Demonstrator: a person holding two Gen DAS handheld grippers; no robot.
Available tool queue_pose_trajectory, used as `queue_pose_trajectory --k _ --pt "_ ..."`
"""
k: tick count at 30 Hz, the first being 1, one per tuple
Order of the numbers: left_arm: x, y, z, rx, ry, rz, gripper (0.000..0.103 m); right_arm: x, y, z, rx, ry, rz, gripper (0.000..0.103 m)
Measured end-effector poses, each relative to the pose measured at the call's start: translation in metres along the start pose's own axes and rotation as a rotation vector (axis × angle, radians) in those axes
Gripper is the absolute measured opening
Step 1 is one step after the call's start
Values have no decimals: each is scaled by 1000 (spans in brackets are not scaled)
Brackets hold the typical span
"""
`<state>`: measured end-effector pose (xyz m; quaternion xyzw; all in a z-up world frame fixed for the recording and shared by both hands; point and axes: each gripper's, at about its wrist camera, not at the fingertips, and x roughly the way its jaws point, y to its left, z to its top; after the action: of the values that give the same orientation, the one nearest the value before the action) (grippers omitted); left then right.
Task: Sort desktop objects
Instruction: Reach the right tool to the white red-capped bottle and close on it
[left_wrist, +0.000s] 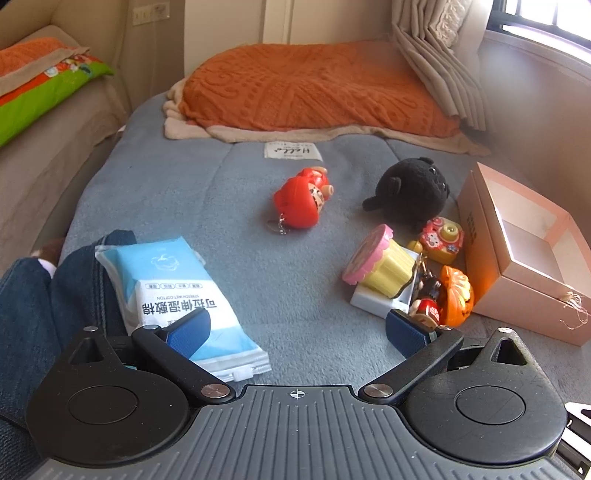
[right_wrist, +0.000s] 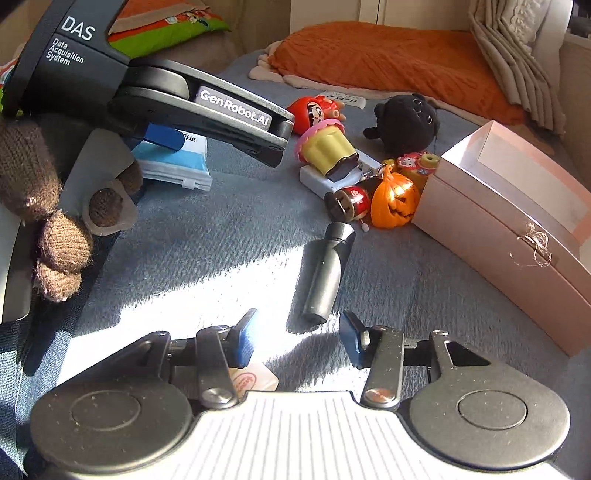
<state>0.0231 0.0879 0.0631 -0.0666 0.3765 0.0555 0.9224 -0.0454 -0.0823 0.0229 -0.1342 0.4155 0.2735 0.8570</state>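
Note:
My right gripper (right_wrist: 297, 334) is open, its blue pads apart just short of the near end of a black cylinder (right_wrist: 327, 273) lying on the grey-blue blanket (right_wrist: 221, 240); neither pad touches it. My left gripper (left_wrist: 299, 332) is open wide and holds nothing, with a blue-and-white wipes pack (left_wrist: 173, 295) under its left finger. A cluster of toys lies ahead on the right: a pink-and-yellow cupcake (left_wrist: 380, 266) on a white block (left_wrist: 373, 301), an orange pumpkin (left_wrist: 458, 295), a small red figure (left_wrist: 428, 306) and a pink toy camera (left_wrist: 441, 236). A red doll keychain (left_wrist: 303, 199) and a black plush (left_wrist: 410, 188) lie farther off.
An open pink box (left_wrist: 517, 258) stands at the right, against the toy cluster. A hand in a brown knit glove (right_wrist: 37, 206) holds the left gripper's housing (right_wrist: 207, 107). A leg in jeans (left_wrist: 44, 295) rests at the left. An orange blanket (left_wrist: 314, 85) covers the far end.

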Motion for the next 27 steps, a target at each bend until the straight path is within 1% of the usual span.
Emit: queue_pose_trajectory --k 2,3,4,7,11,14,16,19,21,23,25,27 --pt "0 1 0 -3 -1 -1 103 -4 0 -4 23 15 17 47" --pt "0 2 0 -9 -1 0 103 -10 1 -6 25 14 41 47" --pt "0 3 1 -18 0 2 103 -15 5 -9 7 9 60 47" --pt "2 4 1 -26 5 6 103 -31 21 -18 -76 -2 72 48" --pt "2 3 0 -16 4 8 103 -38 35 -26 -127 9 121 48" --pt "1 4 0 -19 6 6 103 -45 44 -29 -174 15 182 49" --pt "1 4 0 -18 6 7 103 -50 51 -31 -220 23 229 52" --pt "1 3 -1 -12 6 10 103 -56 56 -37 -242 68 311 52" --pt "1 4 -1 -12 7 10 103 -57 61 -42 -273 93 340 52" --pt "1 3 -1 -11 7 11 103 -56 69 -48 -330 123 357 49" --pt "0 3 -2 -4 7 12 103 -53 76 -54 -380 157 349 29" --pt "0 3 -2 0 7 12 103 -54 78 -56 -423 155 326 25"
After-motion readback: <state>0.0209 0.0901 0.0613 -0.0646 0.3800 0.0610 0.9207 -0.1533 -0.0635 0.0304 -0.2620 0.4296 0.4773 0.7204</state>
